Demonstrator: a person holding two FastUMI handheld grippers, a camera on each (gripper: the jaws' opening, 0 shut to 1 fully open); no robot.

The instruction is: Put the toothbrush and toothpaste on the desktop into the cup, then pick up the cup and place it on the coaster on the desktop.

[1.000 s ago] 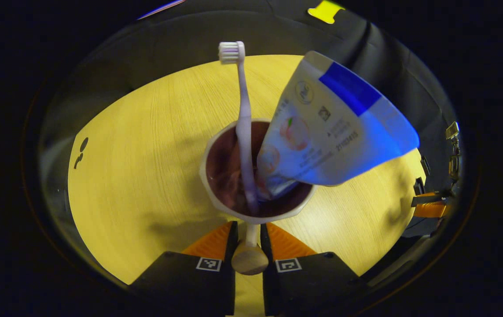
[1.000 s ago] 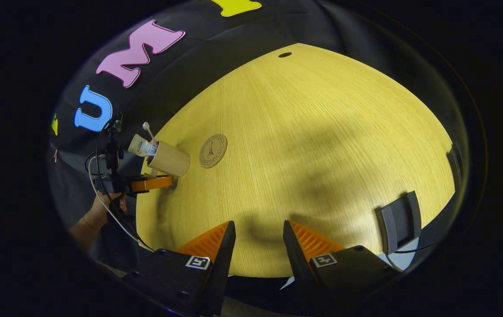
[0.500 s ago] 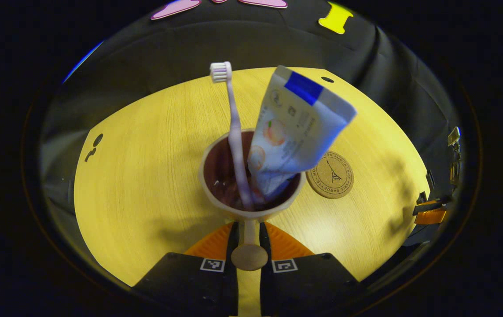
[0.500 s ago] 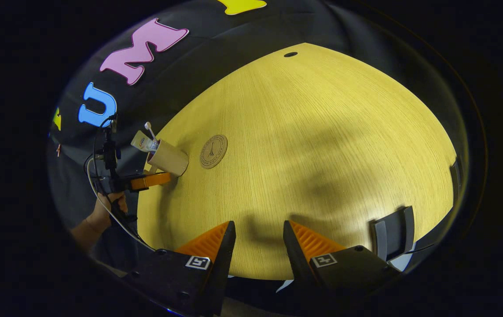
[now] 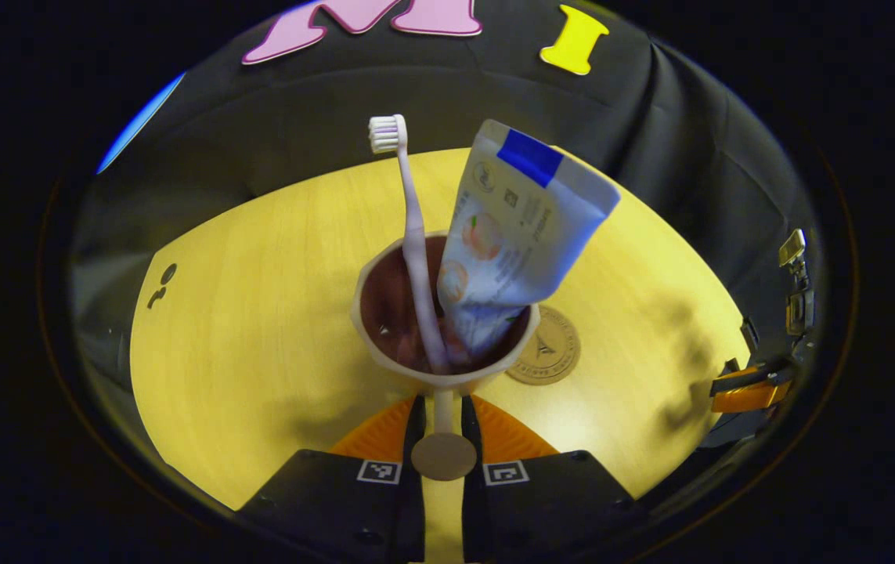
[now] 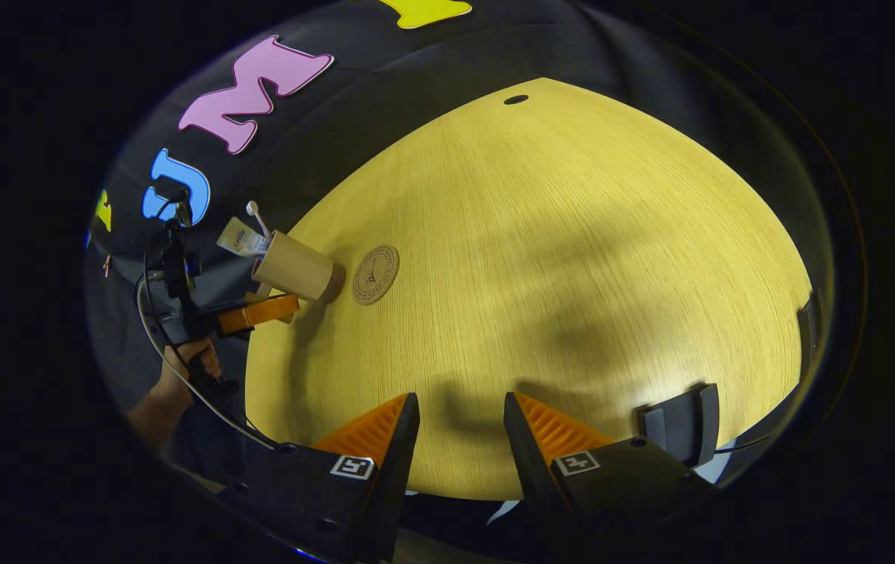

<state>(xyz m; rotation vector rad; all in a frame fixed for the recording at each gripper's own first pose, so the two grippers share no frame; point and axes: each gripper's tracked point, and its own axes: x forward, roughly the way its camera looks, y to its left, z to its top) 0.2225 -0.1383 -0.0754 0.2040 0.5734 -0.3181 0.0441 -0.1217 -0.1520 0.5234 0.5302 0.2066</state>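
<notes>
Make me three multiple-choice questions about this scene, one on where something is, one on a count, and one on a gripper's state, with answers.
1. Where is the coaster?
A. on the table beside the cup
B. inside the cup
C. between the right gripper's fingers

2. How many items stand in the cup?
A. none
B. two
C. four

3. What is the left gripper doing?
A. hanging open
B. clamping the toothpaste
C. gripping the cup's handle

Answers:
1 A, the coaster lies flat on the wooden table by the cup.
2 B, a toothbrush and a toothpaste tube stick out.
3 C, both fingers press the handle.
</notes>
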